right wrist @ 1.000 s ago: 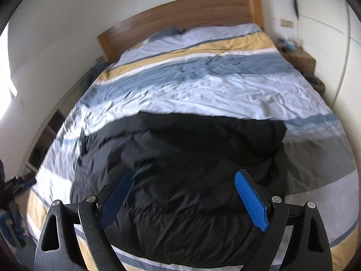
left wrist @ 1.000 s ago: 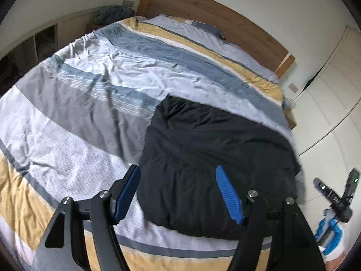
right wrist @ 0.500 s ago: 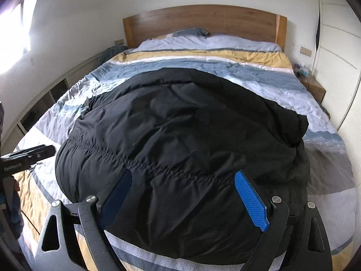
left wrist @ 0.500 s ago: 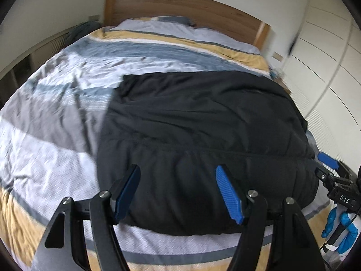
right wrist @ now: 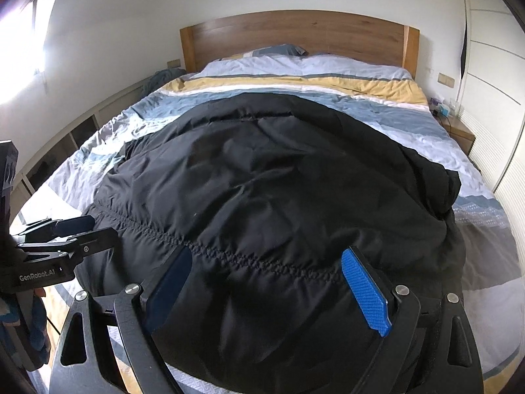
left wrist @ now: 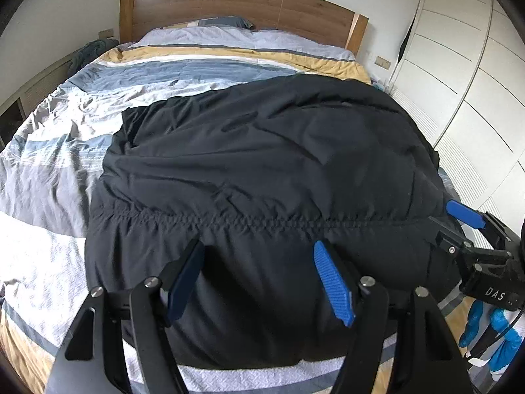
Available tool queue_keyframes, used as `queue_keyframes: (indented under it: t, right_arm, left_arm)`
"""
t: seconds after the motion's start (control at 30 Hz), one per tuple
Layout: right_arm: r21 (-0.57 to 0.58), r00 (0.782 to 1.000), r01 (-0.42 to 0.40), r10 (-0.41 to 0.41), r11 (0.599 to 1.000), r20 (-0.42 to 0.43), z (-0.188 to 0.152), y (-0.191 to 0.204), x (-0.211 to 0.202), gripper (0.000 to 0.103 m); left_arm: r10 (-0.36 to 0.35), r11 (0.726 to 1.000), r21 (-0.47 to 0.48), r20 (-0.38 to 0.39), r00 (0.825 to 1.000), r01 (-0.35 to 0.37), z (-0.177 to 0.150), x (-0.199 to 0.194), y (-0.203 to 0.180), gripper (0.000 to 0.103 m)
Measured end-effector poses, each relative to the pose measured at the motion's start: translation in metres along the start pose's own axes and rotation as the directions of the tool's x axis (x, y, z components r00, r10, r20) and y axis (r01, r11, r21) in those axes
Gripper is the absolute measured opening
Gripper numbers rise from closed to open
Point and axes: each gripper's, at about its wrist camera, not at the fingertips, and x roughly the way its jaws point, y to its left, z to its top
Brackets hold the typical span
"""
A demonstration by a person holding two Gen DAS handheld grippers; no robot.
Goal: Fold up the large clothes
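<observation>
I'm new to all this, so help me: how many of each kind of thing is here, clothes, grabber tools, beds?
Puffy black padded jacket: 1
Two-finger black grippers with blue pads, left and right: 2
Wooden-headboard bed with striped cover: 1
Total: 4

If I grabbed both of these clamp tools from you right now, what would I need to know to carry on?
Left hand-held gripper: open, empty, poised over the near end of the black padded jacket.
Right hand-held gripper: open, empty, also over the near end, further right.
The jacket lies spread on the striped duvet, its gathered seam running across just beyond both grippers.
Done: the jacket is laid out fairly flat; whether any fold has been made is unclear.
Left: probably grip the near edge with both grippers and fold it toward the headboard, then fold again.
</observation>
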Motion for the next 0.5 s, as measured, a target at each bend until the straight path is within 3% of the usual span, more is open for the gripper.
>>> queue_keyframes:
  t: [0.27, 0.5]
  right_arm:
    - [0.022, 1.0, -0.001, 0.002, 1.0, -0.019, 0.01, -0.015, 0.027, 0.092]
    - [0.064, 1.0, -0.008, 0.009, 0.998, -0.025, 0.045, -0.036, 0.067, 0.092]
  left_arm:
    - [0.006, 1.0, 0.019, -0.009, 1.0, -0.006, 0.021, 0.029, -0.001, 0.068]
    - [0.01, 0.999, 0.038, -0.037, 0.999, -0.009, 0.069, 0.074, -0.004, 0.068]
